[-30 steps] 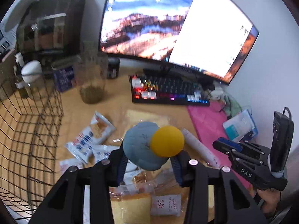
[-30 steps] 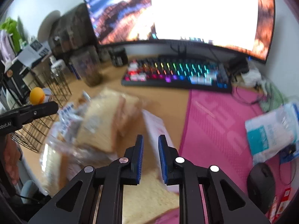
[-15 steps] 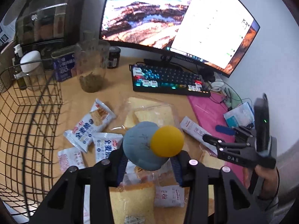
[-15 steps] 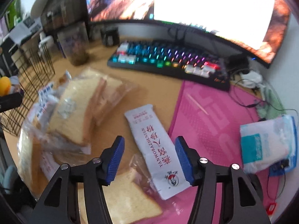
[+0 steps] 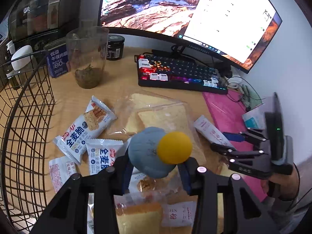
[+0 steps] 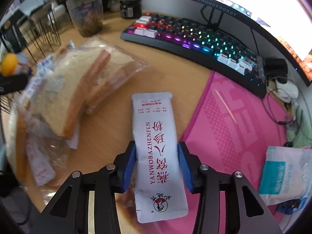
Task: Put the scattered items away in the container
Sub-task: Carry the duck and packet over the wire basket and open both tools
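Note:
My left gripper (image 5: 156,170) is shut on a blue-grey soft toy (image 5: 144,152) with a yellow ball (image 5: 174,147) on it, held above the snack pile. The black wire basket (image 5: 25,117) stands to its left. My right gripper (image 6: 157,163) points down at a white sachet (image 6: 156,128) with red writing. Its jaws are closing, the blue pads stand right at the sachet's long edges, and the sachet lies flat on the desk. In the left wrist view the right gripper (image 5: 222,141) sits over the same sachet (image 5: 208,130).
Bagged bread slices (image 6: 64,89) and cracker packs (image 5: 87,124) lie between basket and sachet. A lit keyboard (image 5: 181,74), a glass jar (image 5: 87,58), a dark jar (image 5: 115,46) and a blue tin (image 5: 57,60) stand behind. A pink mat (image 6: 234,120) carries a tissue pack (image 6: 282,177).
My right gripper came down over the white sachet; its jaws went from shut to wide, then narrowed around it. My left gripper sank a little with the toy still in it.

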Tool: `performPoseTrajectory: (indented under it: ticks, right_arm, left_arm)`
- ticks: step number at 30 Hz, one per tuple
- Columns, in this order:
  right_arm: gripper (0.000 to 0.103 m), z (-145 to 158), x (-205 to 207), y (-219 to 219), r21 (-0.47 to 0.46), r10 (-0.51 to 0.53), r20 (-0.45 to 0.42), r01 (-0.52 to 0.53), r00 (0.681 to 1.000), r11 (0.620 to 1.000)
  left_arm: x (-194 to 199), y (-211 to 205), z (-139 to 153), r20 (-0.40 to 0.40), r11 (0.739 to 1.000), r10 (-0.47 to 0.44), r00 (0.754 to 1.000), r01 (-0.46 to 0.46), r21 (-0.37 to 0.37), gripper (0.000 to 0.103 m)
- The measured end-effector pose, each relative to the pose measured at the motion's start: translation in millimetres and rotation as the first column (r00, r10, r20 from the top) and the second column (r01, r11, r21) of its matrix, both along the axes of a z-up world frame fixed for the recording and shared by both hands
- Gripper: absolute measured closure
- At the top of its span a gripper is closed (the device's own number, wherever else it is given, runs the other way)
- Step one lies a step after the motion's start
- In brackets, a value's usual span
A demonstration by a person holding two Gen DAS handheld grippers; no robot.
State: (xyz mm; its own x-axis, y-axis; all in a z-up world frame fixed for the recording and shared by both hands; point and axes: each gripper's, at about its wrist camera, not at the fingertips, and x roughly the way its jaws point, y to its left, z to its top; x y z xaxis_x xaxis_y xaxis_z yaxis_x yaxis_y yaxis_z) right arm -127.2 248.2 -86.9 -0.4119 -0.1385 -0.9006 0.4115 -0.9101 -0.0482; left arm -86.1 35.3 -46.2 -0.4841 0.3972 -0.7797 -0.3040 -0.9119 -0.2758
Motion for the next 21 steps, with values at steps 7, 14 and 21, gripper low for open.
performPoseTrajectory:
  ticks: [7,14,21]
  right_arm:
    - [0.059,39,18,-16,-0.045,-0.002,-0.095,-0.002,0.995,0.999]
    - [0.059,111,45,-90,-0.121,0.131,-0.260,-0.167,0.957,0.978]
    - [0.059,161,64,-193,-0.141,0.298,-0.366,-0.369,0.882,0.919]
  left_arm:
    - [2,-7,13,-0.026,1.000,0.003,1.000,-0.003,0.011,0.056]
    - [17,-52,63,-0.131,0.996,0.078,0.988,-0.071,0.054,0.056]
    - [39,-153,113,-0.231,0.966,0.257,0.938,-0.256,0.037,0.056]
